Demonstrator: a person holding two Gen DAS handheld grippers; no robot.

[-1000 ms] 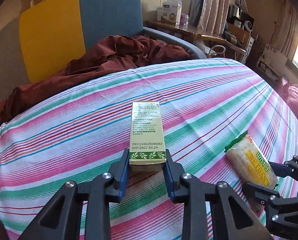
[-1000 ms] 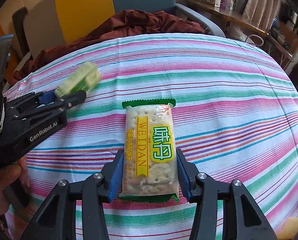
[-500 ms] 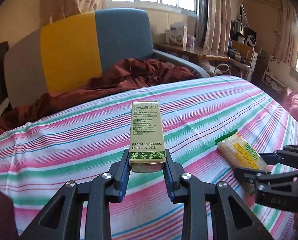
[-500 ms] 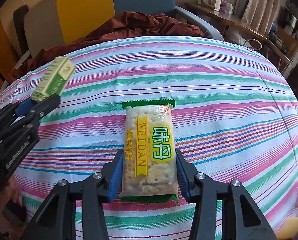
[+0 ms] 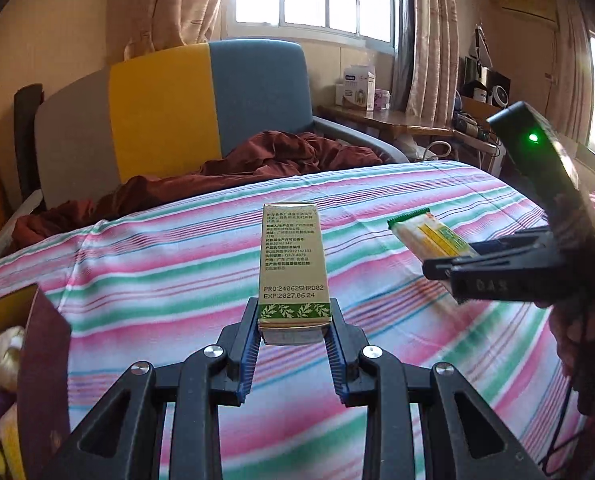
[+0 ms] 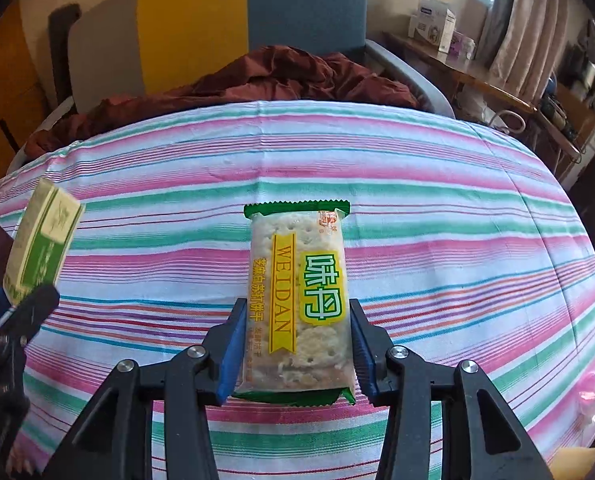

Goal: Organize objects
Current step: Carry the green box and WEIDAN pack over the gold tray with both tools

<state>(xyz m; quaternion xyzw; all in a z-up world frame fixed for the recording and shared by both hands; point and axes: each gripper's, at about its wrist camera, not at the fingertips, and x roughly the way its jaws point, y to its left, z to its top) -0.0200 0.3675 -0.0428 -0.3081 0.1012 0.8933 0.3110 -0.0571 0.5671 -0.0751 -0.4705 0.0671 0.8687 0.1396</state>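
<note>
In the left wrist view, the left gripper [image 5: 292, 334] has its fingers clamped on the near end of a small green and gold carton [image 5: 292, 266], which is held above the striped bed sheet [image 5: 177, 264]. The carton looks light and stiff, but I judge its thin card walls can be crushed, so a hold across the narrow sides near the end, as now, is suitable. At the lower left there is a dark red box [image 5: 41, 380], open at the top; inside I can see pale yellow and purple things, too blurred to name. The right gripper [image 5: 449, 266] appears at the right side with the packet.

In the right wrist view, the right gripper [image 6: 295, 354] is closed on the lower half of a cracker packet [image 6: 297, 300], also held over the sheet. The film is smooth and probably slippery, and the crackers inside are fragile, so only soft pressure on the long edges is wise. The carton [image 6: 41, 248] is seen at the left.
</note>
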